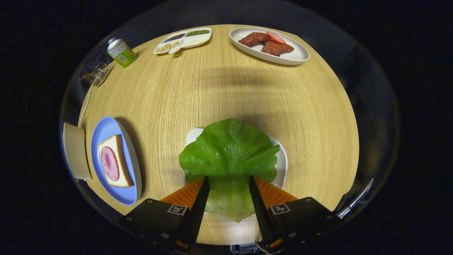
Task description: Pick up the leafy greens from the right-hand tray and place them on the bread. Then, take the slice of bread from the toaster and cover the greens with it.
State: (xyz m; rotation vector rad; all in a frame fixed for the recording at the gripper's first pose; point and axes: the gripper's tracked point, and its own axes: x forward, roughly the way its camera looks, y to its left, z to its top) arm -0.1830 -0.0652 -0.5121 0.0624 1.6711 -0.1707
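gripper (229,184) spread open, astride leafy greens (229,152) on white tray (281,159) | bread (115,161) on blue plate (106,131) — left, wood table (219,95) between

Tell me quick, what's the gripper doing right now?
Gripper: fingers either side of the lettuce leaf over its white tray; whether they press it cannot be told.

Looks like a mock dining setup staged in a dark booth. A round wooden table (219,95) is laid with food: a meat plate (269,45) and divided snack dish (183,40) at its far edge, a toaster (75,150) at its left edge.
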